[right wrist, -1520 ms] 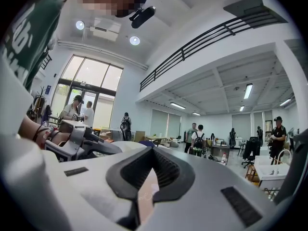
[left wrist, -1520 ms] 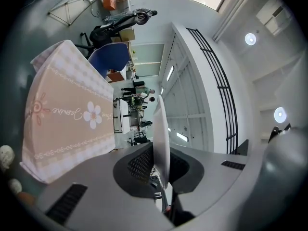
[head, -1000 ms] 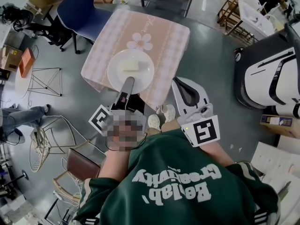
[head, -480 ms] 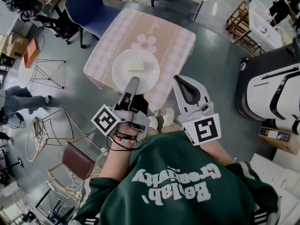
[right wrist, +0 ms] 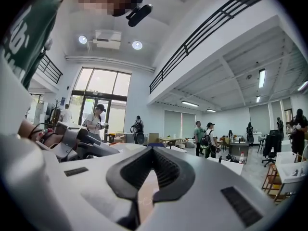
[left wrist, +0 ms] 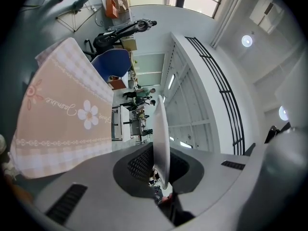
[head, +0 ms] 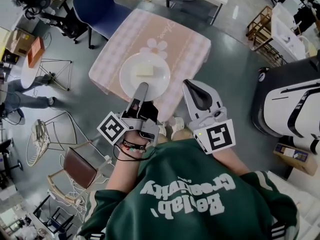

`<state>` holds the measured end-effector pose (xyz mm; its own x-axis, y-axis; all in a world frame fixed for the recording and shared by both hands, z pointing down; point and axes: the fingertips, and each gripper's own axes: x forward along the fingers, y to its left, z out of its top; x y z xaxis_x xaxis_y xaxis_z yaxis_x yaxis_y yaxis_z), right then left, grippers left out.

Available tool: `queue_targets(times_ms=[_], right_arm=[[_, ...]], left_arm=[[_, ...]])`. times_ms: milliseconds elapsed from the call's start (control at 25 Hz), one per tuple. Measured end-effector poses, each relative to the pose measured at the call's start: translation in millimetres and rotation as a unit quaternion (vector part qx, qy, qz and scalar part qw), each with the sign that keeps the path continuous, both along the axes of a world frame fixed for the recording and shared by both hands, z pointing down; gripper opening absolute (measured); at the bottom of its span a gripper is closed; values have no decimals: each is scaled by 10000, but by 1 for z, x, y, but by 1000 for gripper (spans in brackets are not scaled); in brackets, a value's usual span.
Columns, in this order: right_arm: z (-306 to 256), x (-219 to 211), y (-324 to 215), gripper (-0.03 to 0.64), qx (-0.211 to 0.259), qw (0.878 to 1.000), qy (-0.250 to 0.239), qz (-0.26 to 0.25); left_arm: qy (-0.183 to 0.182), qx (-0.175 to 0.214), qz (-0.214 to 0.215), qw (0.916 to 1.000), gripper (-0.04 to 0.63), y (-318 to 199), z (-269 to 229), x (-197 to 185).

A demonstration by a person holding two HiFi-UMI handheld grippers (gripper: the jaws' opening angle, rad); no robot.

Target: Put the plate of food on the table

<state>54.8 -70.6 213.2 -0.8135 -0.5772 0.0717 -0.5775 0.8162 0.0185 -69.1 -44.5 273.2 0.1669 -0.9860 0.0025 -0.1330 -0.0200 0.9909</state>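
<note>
A white plate (head: pixel 145 76) with a pale yellow block of food (head: pixel 145 70) hangs over the near part of the table, which has a pink checked cloth (head: pixel 170 34). I cannot tell whether the plate touches the cloth. My left gripper (head: pixel 141 90) is shut on the plate's near rim. In the left gripper view the rim (left wrist: pixel 160 138) stands edge-on between the jaws of the left gripper (left wrist: pixel 161 177), with the cloth (left wrist: pixel 57 114) beside it. My right gripper (head: pixel 199 95) is held to the right of the plate, off the table's near corner. Seen in its own view, the right gripper (right wrist: pixel 144 196) is shut and holds nothing.
A blue chair (head: pixel 97 6) stands at the table's far left. Wire stools (head: pixel 50 71) and a brown chair (head: pixel 80 168) are on the floor to the left. A large white and black machine (head: pixel 292 101) stands at the right. A person's legs (head: pixel 27 101) show at the left edge.
The head view has shifted slightly. The plate stays in the left gripper over the table's near part, and the right gripper keeps its place beside it.
</note>
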Motion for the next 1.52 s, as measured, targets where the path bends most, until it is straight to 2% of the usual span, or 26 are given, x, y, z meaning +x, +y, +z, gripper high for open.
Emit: queue_targets(times_ms=[400, 520, 720, 1120, 1280, 1520], right_arm=[[6, -2, -22, 15, -3, 9992, -72, -403], [12, -1, -31, 15, -145, 9990, -84, -408], [18, -3, -40, 15, -110, 9988, -143, -448], [34, -12, -50, 15, -282, 9989, -138, -359], [36, -24, -57, 15, -245, 9993, -118, -273], [37, -57, -82, 15, -292, 9996, 15, 31]], left_arm=[[13, -101, -269, 9996, 23, -15, 7, 4], [-31, -139, -338, 9993, 23, -19, 9, 5], [-64, -175, -407, 9990, 23, -20, 12, 6], [12, -229, -425, 9988, 23, -25, 24, -1], [81, -228, -350, 9991, 23, -32, 30, -12], [69, -201, -99, 9997, 21, -60, 30, -52]])
